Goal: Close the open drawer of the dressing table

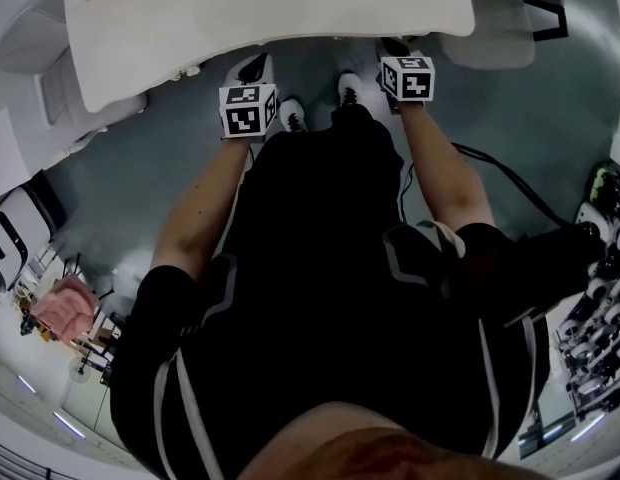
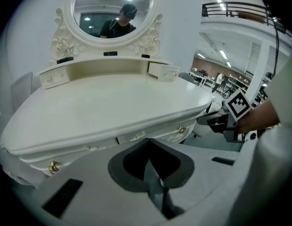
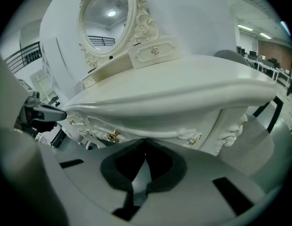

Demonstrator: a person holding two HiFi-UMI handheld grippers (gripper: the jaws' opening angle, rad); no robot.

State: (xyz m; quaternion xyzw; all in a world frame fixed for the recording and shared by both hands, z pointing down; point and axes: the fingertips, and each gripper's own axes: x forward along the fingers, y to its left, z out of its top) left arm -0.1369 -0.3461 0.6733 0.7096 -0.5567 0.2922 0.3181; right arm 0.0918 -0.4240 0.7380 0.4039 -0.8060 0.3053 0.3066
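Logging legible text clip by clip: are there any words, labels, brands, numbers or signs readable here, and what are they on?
None readable in any view.
Left black-and-white marker cube: square code pattern only, no letters.
Right black-and-white marker cube: the same.
White carved wooden dressing table: ornament only, no print.
Distant office background: too small and blurred to read.

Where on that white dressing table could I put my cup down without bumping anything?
The whole tabletop looks bare, from its curved front edge back to the raised shelf with two small drawers under the mirror. It is tight at the front, where the left gripper and right gripper sit close to the knobbed drawer fronts.
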